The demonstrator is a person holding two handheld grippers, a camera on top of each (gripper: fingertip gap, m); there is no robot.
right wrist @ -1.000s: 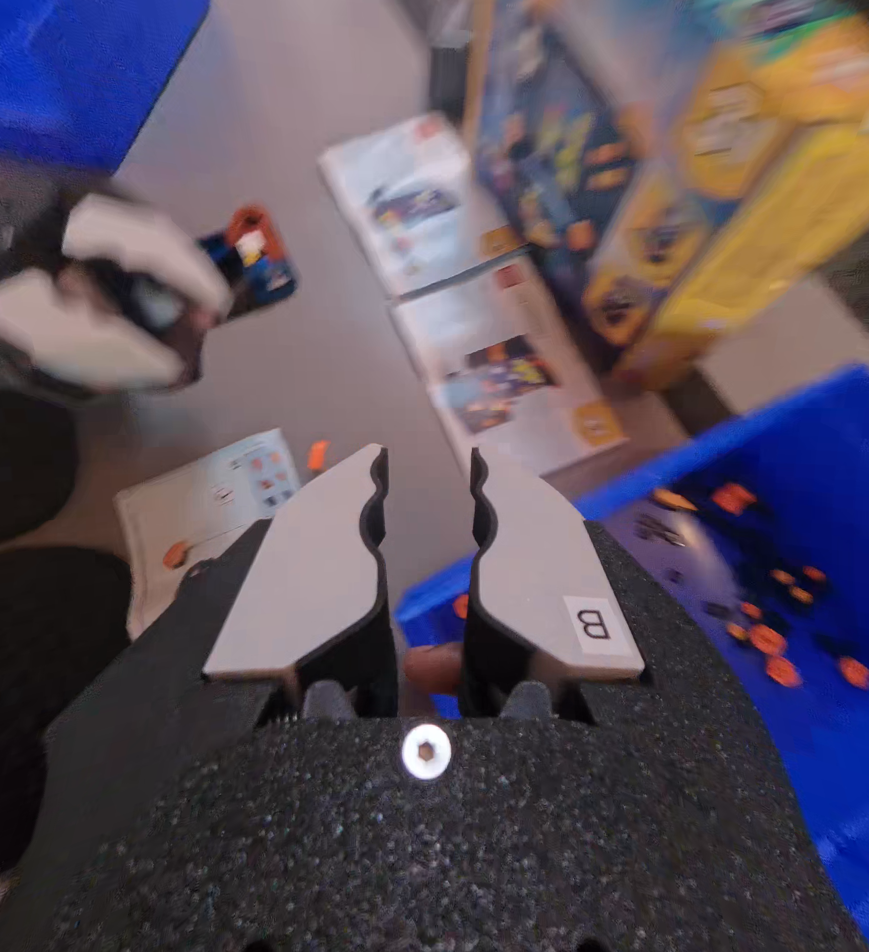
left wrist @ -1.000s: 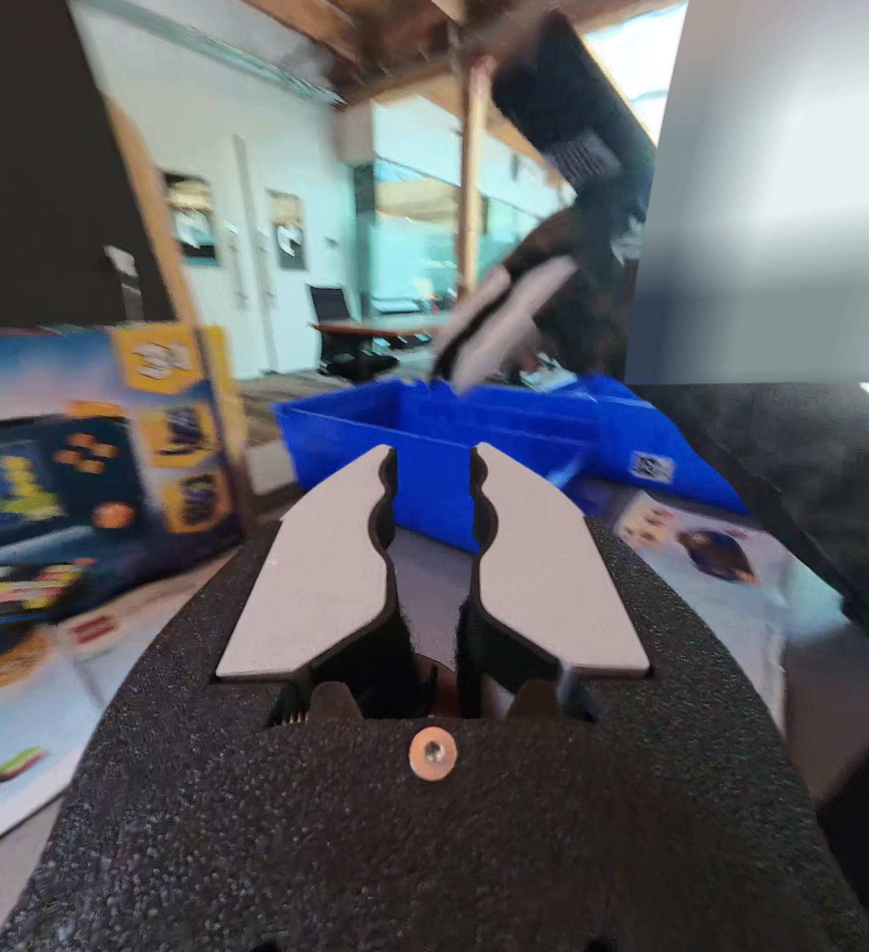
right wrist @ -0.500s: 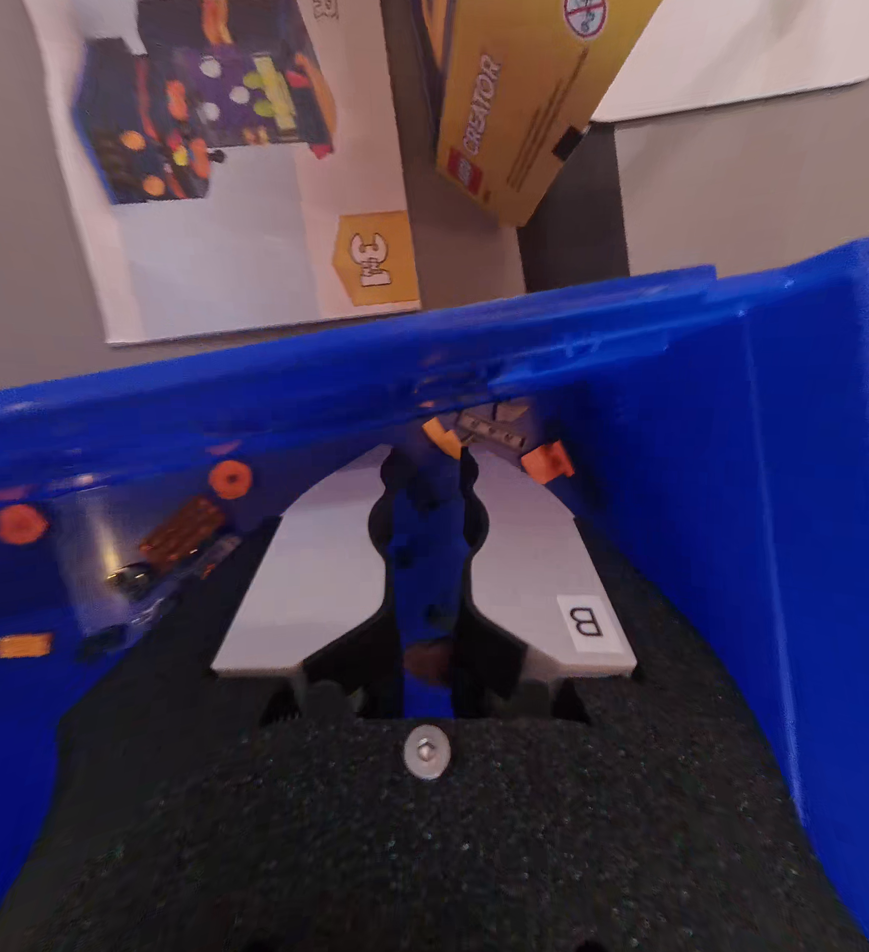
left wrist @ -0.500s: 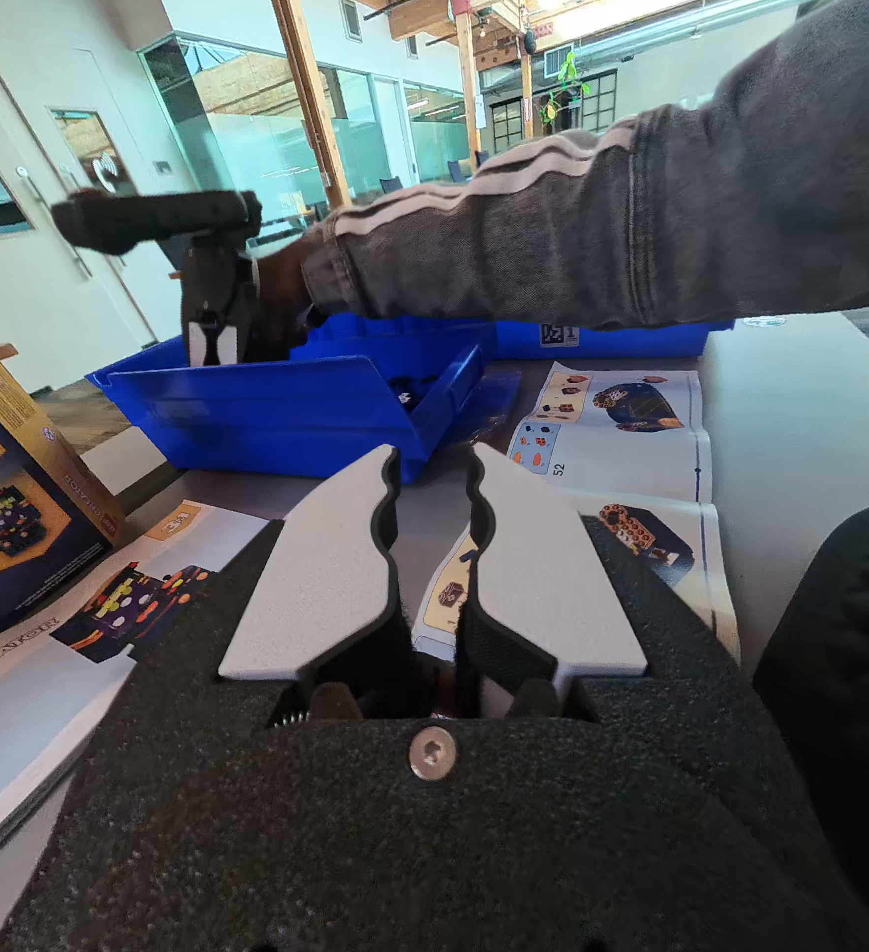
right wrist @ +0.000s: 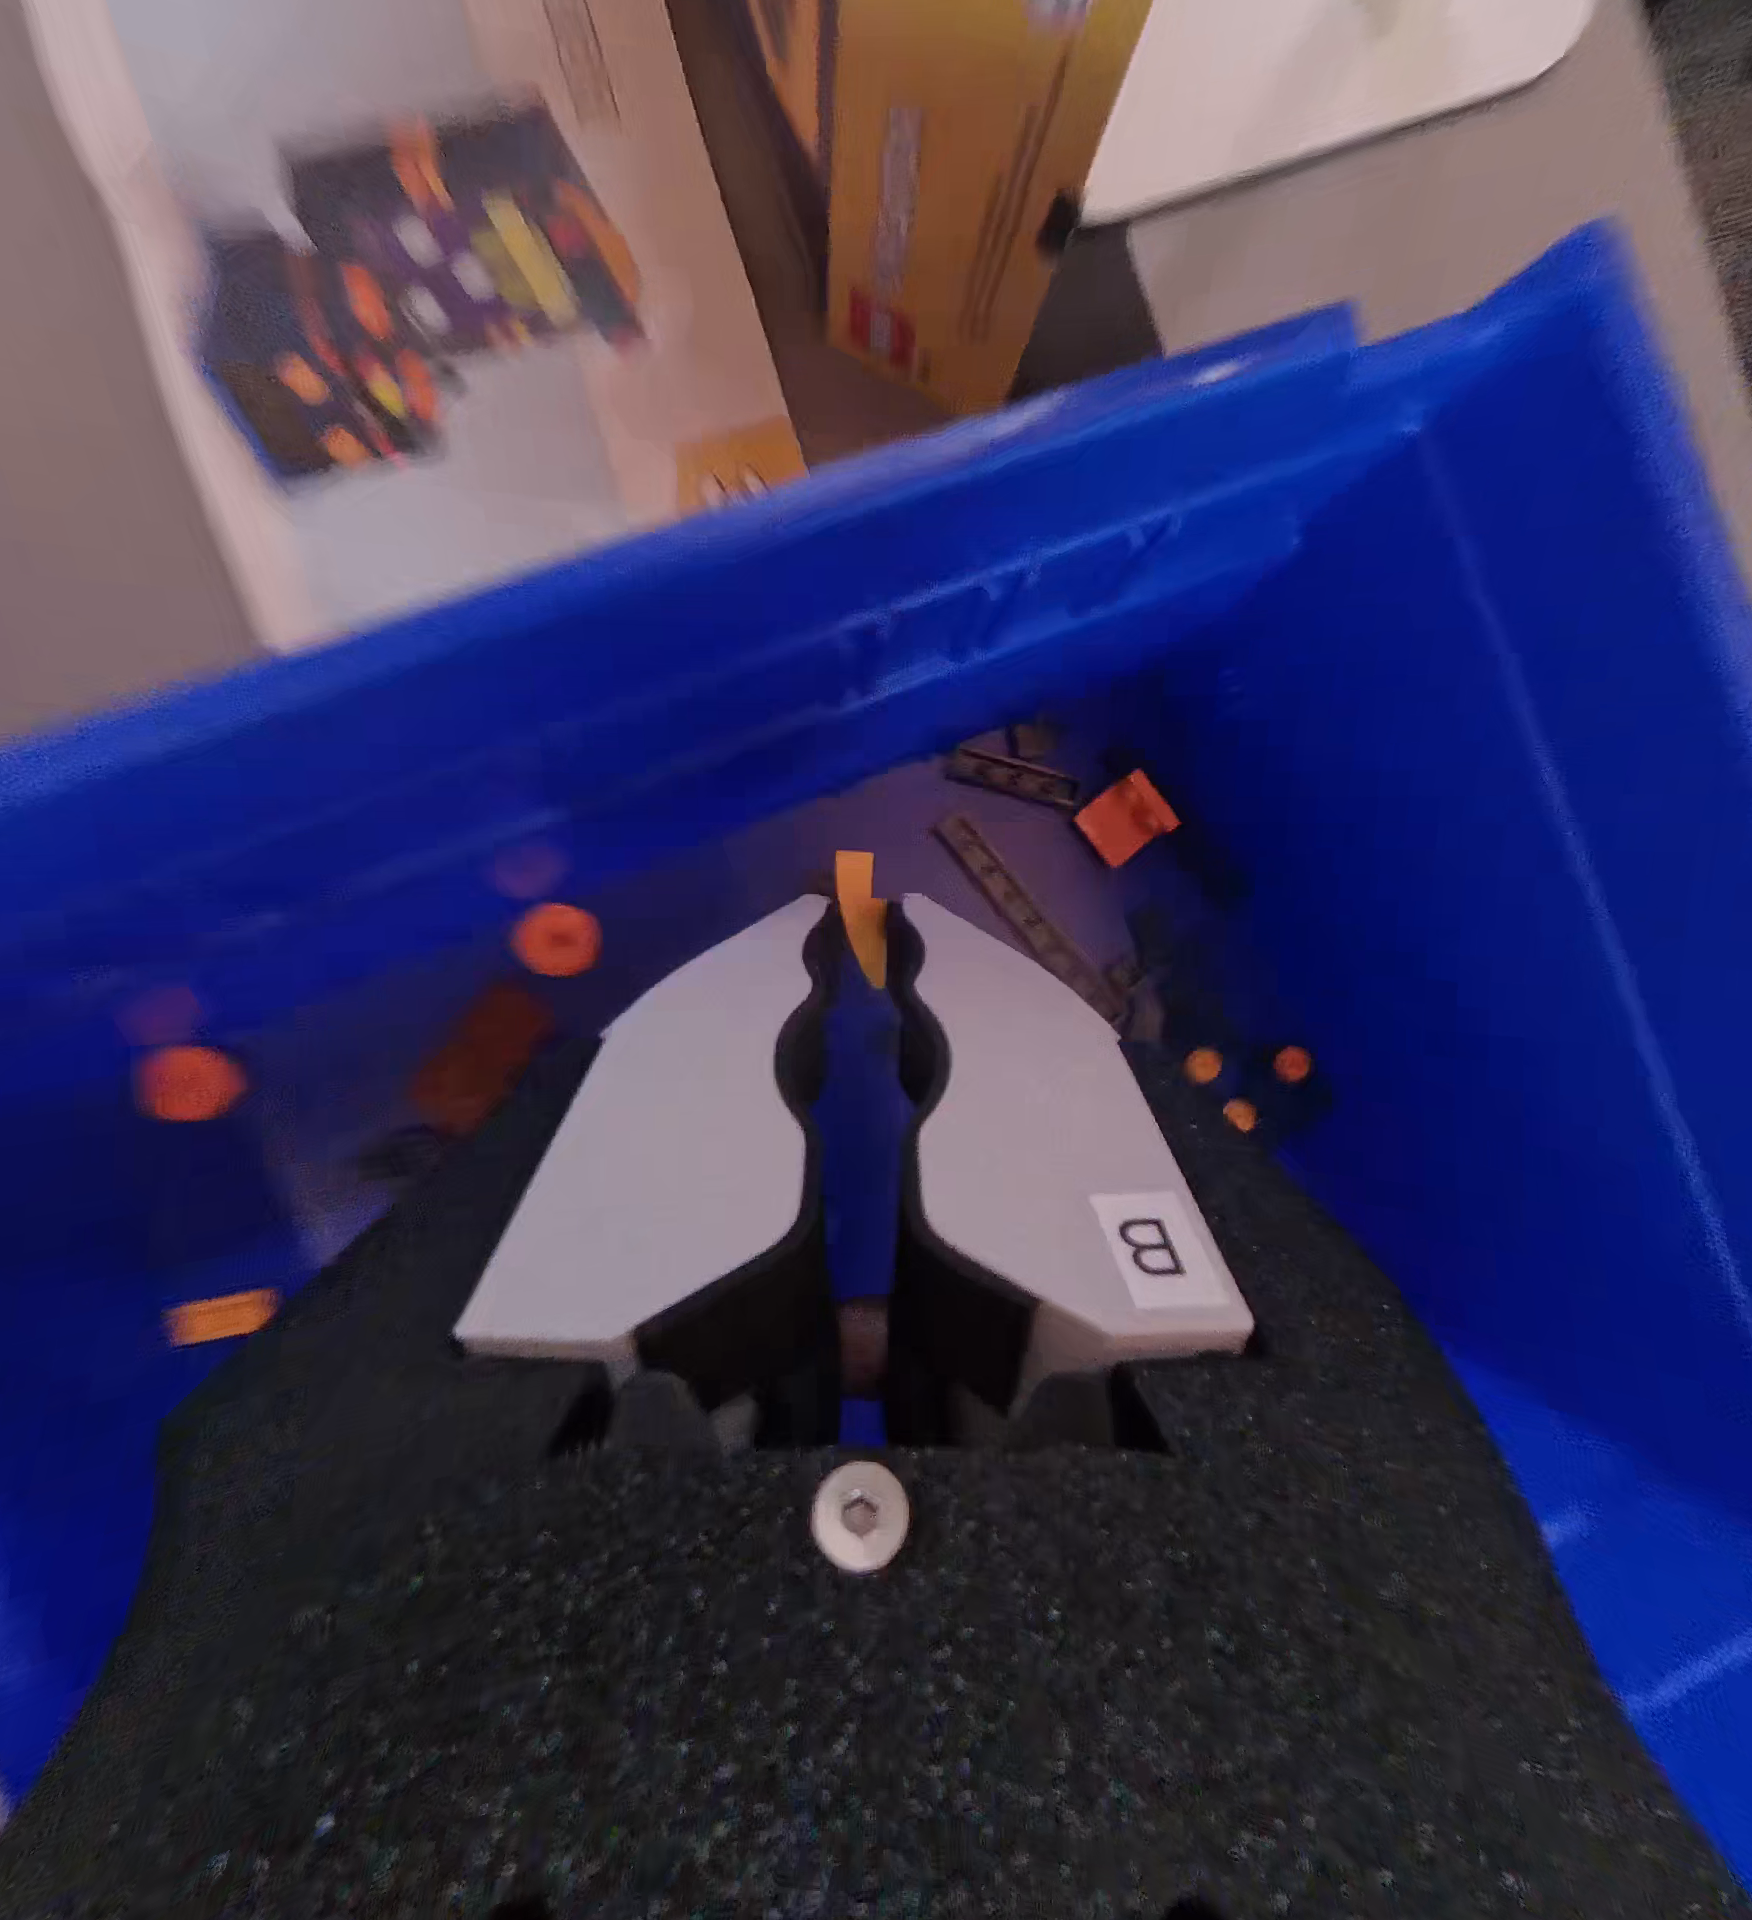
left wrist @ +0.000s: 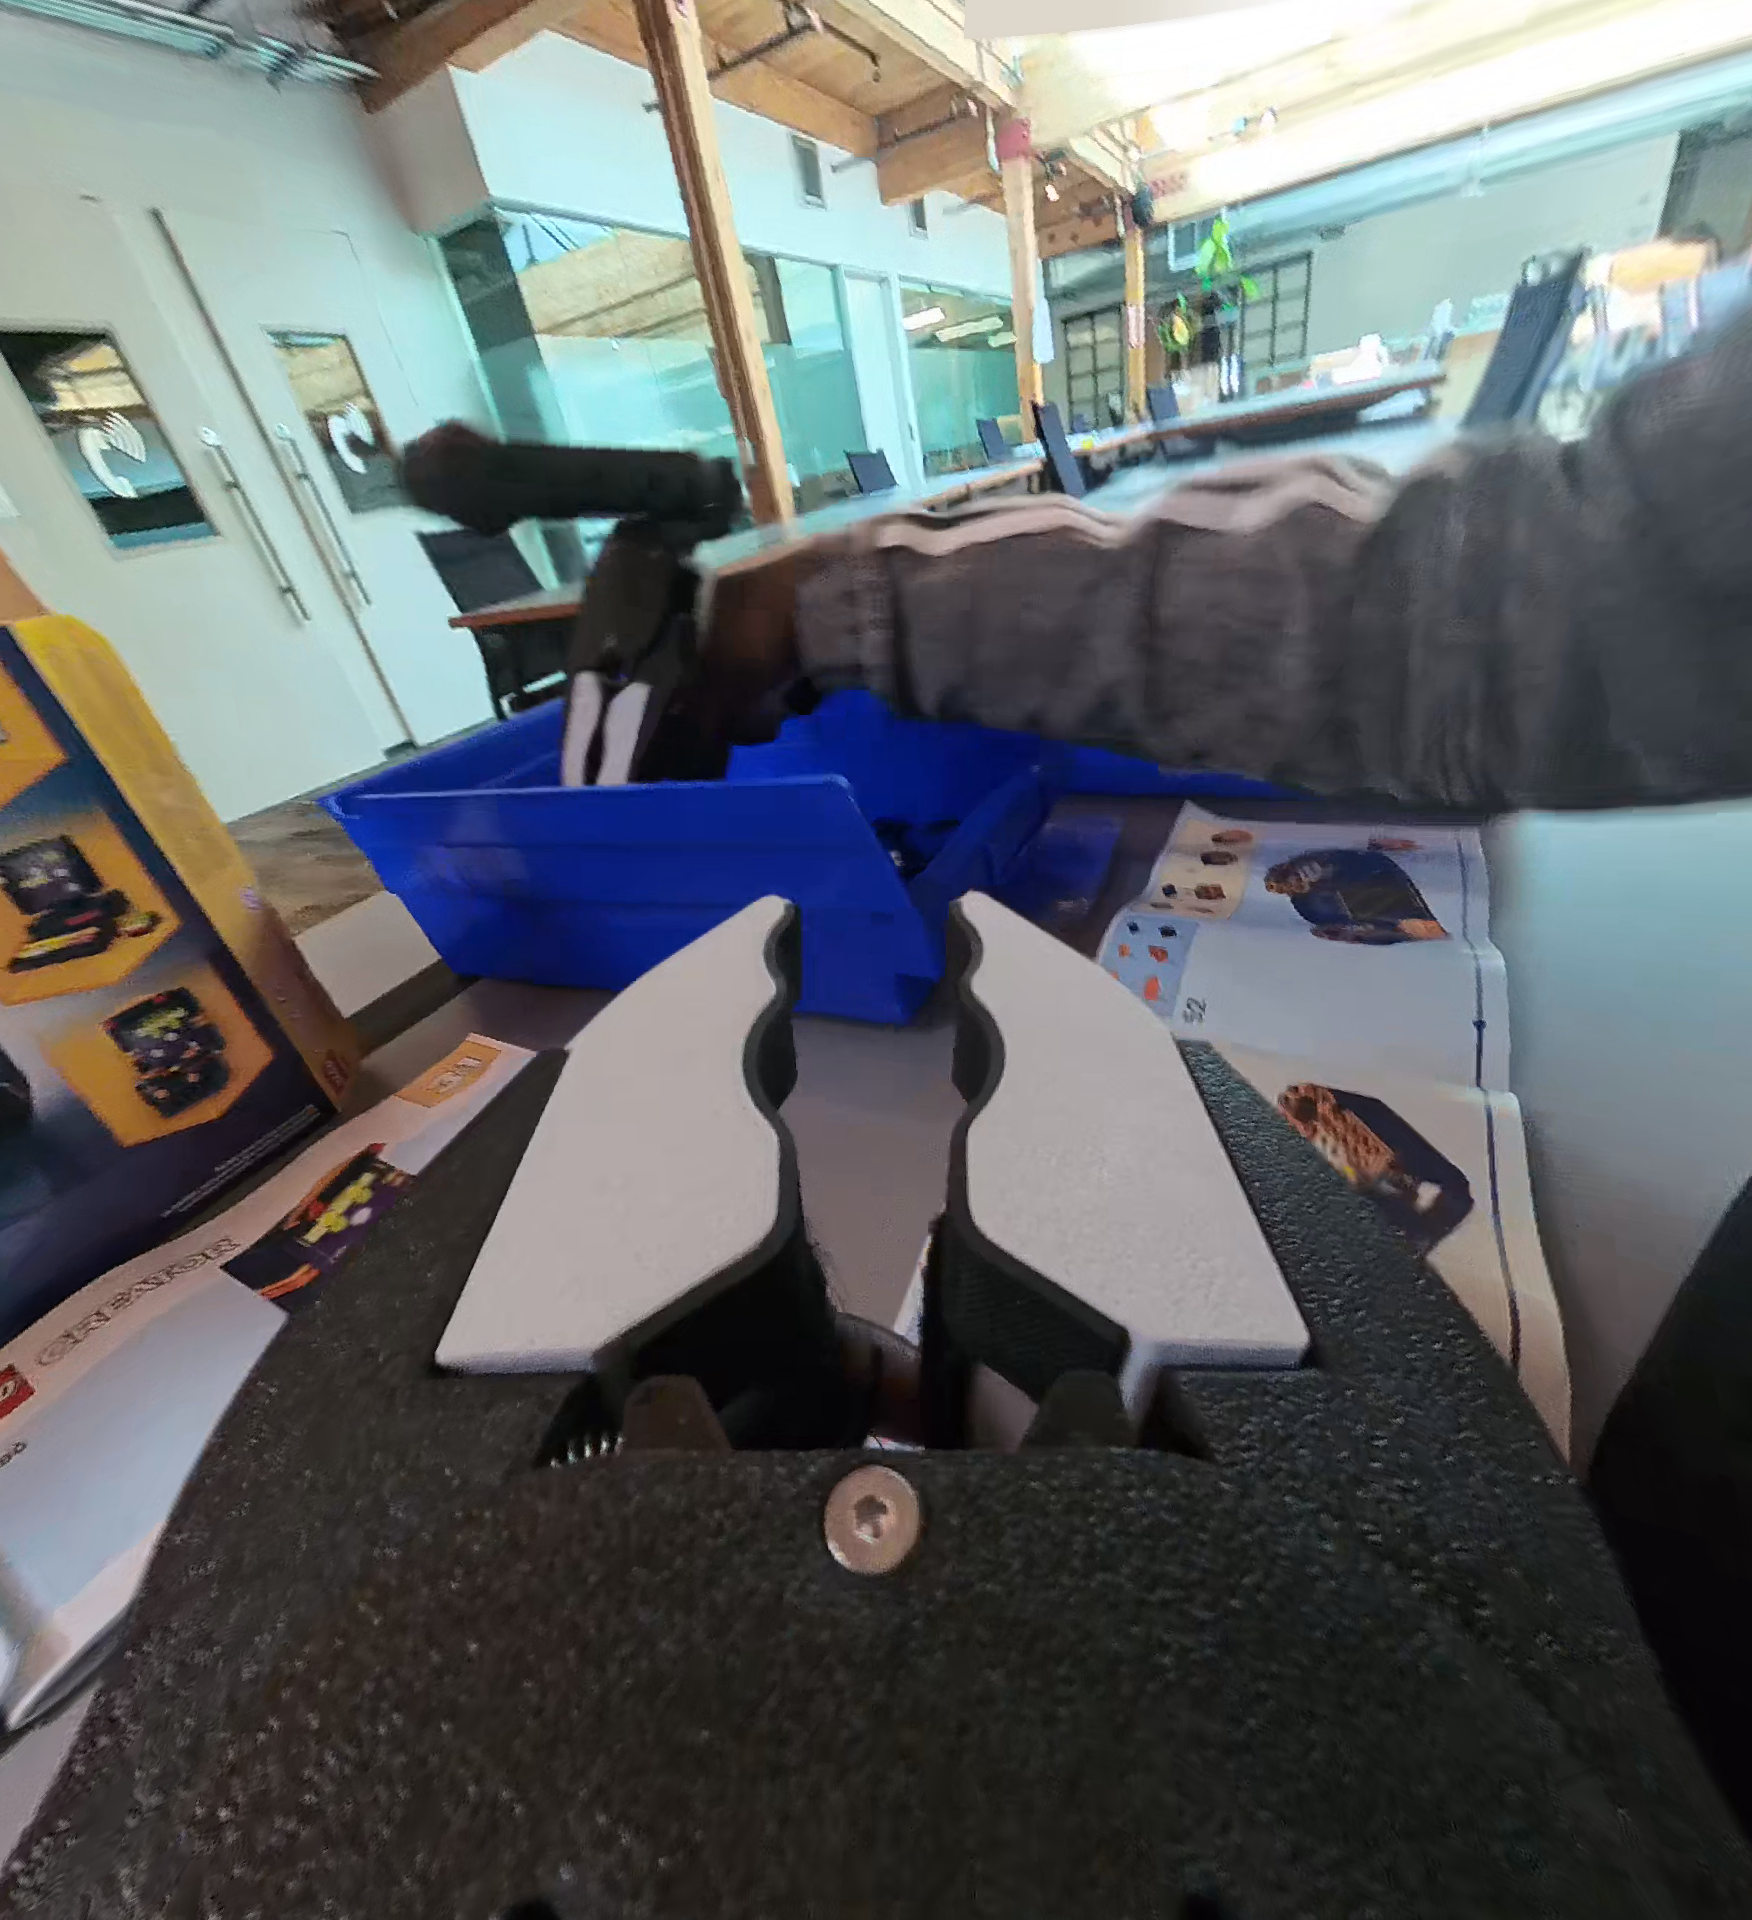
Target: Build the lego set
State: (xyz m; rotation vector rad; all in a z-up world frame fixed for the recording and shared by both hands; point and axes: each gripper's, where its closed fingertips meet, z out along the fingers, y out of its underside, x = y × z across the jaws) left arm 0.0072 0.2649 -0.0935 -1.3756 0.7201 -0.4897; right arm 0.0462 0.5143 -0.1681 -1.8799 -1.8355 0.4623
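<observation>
My right gripper [right wrist: 867,912] is down inside a blue bin [right wrist: 747,665], near its far corner. Its fingertips are shut on a small thin yellow-orange piece [right wrist: 854,881], which sticks out a little past the tips. In the left wrist view the right gripper [left wrist: 607,738] dips into the same blue bin [left wrist: 623,873], below a grey sleeve [left wrist: 1267,644]. My left gripper [left wrist: 872,920] is open and empty. It hovers low over the table, pointing at the near wall of the bin.
Loose pieces lie on the bin floor: an orange square brick [right wrist: 1124,819], dark long plates [right wrist: 1033,914] and round orange pieces [right wrist: 555,938]. A yellow and blue toy box [left wrist: 72,935] stands at the left. Open instruction booklets [left wrist: 1319,935] [left wrist: 176,1299] lie on the table. Tip to tip, the grippers are about 25 cm apart.
My right gripper went from above the table down into the bin, and its jaws closed on the yellow-orange piece. My left gripper stayed open and shifted only slightly.
</observation>
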